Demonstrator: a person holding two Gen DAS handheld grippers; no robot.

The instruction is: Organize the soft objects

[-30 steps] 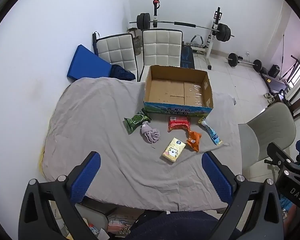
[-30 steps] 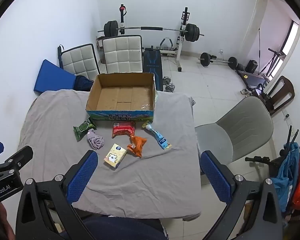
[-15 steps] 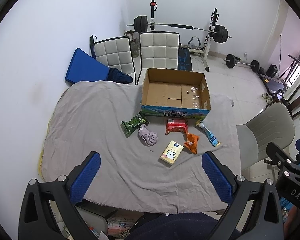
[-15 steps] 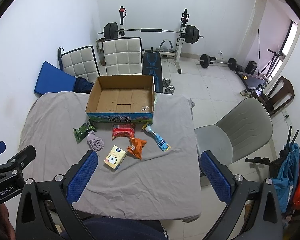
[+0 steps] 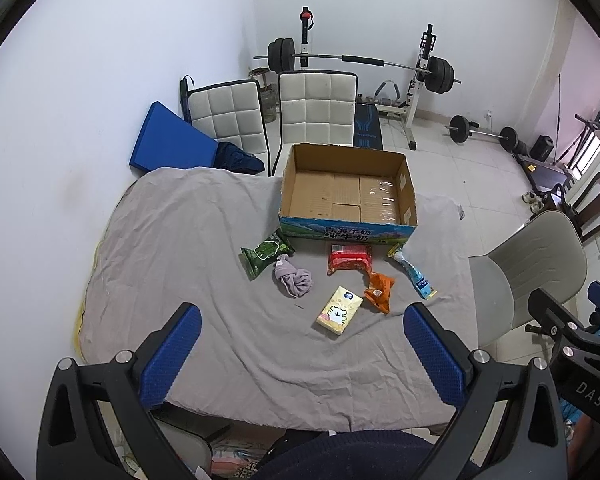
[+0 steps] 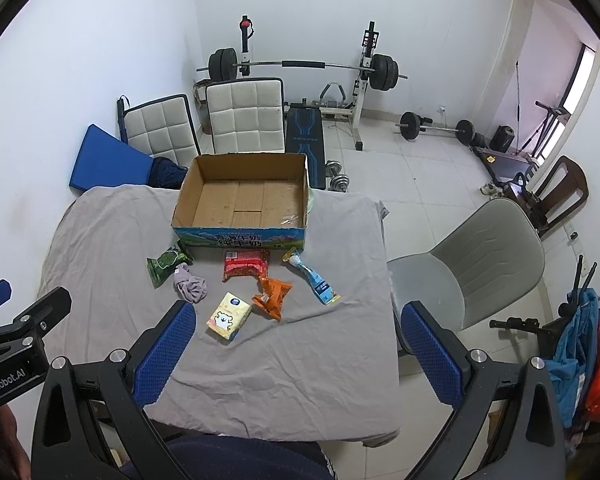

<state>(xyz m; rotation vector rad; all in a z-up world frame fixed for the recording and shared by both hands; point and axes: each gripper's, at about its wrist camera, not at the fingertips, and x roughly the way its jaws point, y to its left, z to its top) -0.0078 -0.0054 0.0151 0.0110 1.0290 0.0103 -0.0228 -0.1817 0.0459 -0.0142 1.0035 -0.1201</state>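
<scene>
While both claws, left claw [image 5: 300,342] and right claw [image 6: 296,340], gape empty, cardboard box [image 5: 346,194] behind scattered packets, grey chair [image 6: 476,264] beside table.

Both wrist cams sit high above the near edge of the table [image 5: 172,240], tilted down toward its far edge. Left cam sits further left; right cam [image 6: 340,240] further right. Shared: whole tabletop, cardboard box [image 5: 346,236] [image 6: 240,238], back wall.
</scene>
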